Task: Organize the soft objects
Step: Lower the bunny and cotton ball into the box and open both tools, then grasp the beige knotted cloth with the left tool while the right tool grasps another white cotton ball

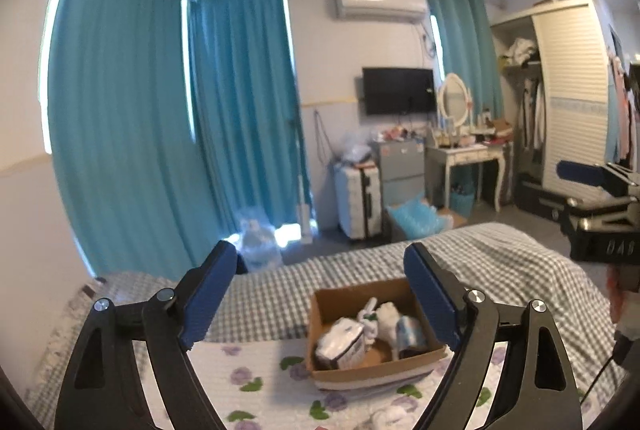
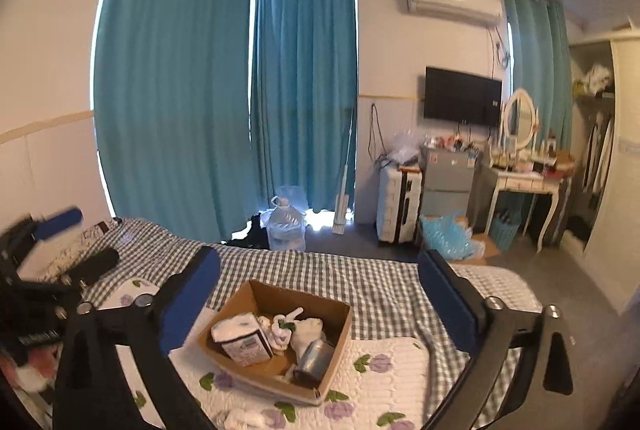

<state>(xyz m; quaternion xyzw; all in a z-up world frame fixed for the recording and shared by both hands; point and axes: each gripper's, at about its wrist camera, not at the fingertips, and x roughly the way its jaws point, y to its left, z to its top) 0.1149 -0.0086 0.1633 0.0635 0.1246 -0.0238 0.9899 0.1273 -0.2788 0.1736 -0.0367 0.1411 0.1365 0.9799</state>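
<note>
With both tongs, left gripper (image 1: 320, 294) and right gripper (image 2: 320, 298), gaping empty: brown cardboard box (image 2: 240, 296) of soft white bundles, long axis running toward teal curtains (image 2: 172, 90).

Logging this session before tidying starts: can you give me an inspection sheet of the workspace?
Surface: bed with checked cover; floral quilt on top.
Job's things: cardboard box on the quilt, holding a wrapped pack and pale soft items.
Clutter: white soft item on quilt, near edge.
Grippers: left gripper and right gripper open, empty, above the bed.
Cables: nothing seen on bed.
Surroundings: teal curtains, water jug.
</note>
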